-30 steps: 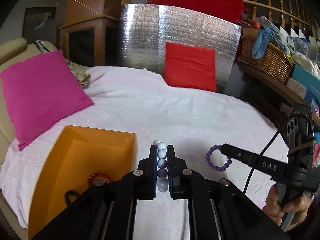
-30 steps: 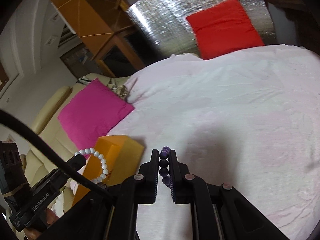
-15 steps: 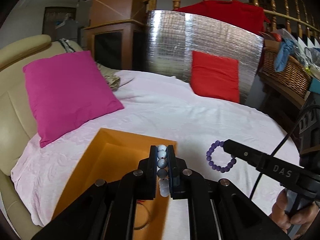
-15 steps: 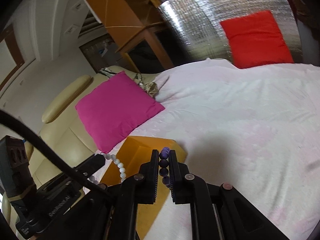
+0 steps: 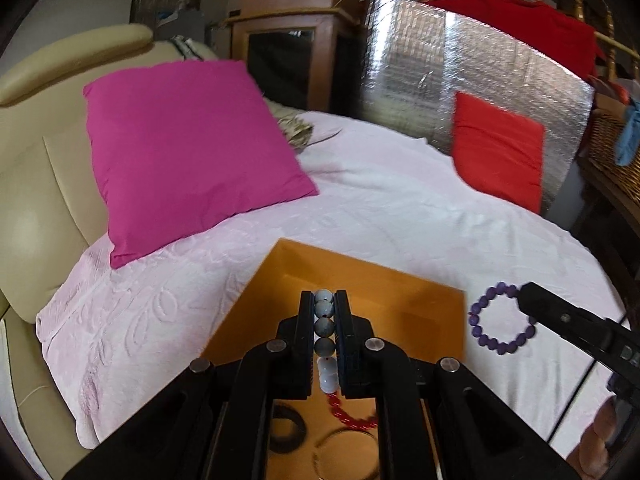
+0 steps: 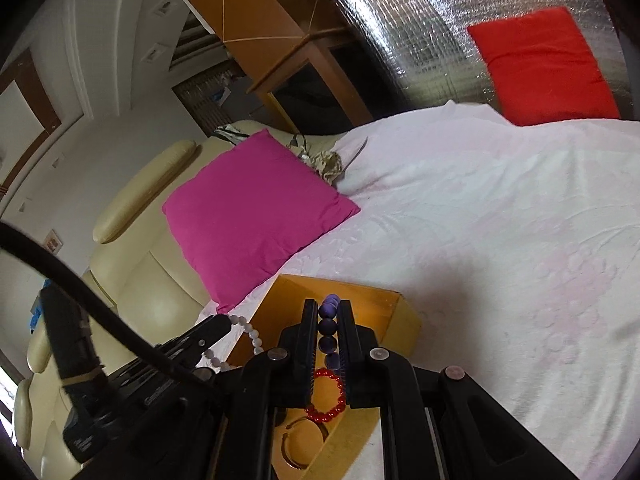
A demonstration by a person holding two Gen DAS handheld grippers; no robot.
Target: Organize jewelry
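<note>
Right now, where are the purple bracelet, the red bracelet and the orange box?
purple bracelet (image 5: 503,320): left wrist view, bottom beads.
red bracelet (image 6: 326,394): right wrist view, lower beads.
orange box (image 5: 360,276): left wrist view, far inner wall.

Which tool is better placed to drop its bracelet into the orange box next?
Left, probably. The left tool holds the white bracelet above the orange box; the purple bracelet hangs beside it.

Orange box (image 5: 362,280): near end cut off by frame edge, floor largely masked by left gripper (image 5: 324,328). Black ring (image 5: 286,428) and metal bangle (image 5: 346,446) partly hidden. Lower white bead bracelet (image 5: 326,374) obscured. Red bracelet (image 5: 352,416) half covered.
</note>
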